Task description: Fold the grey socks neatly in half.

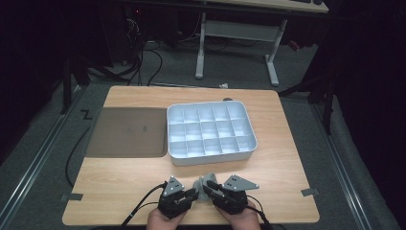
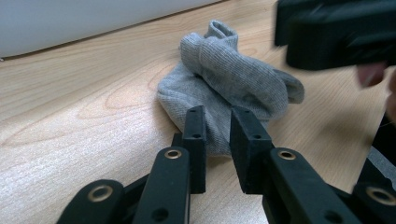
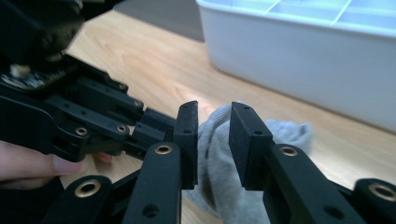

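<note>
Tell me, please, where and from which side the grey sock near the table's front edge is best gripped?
Probably at the folded cuff end of the grey sock, which stands up from the wooden table as a thick roll that jaws can close across. The flatter end lies low against the wood. Coming down from above looks easiest, since the white compartment tray sits behind it and a hand-held gripper stands on either side.

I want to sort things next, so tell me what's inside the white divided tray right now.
The white divided tray shows bare compartments in the high view; nothing lies in any of them. The grey sock sits outside it on the table, between the two grippers.
</note>
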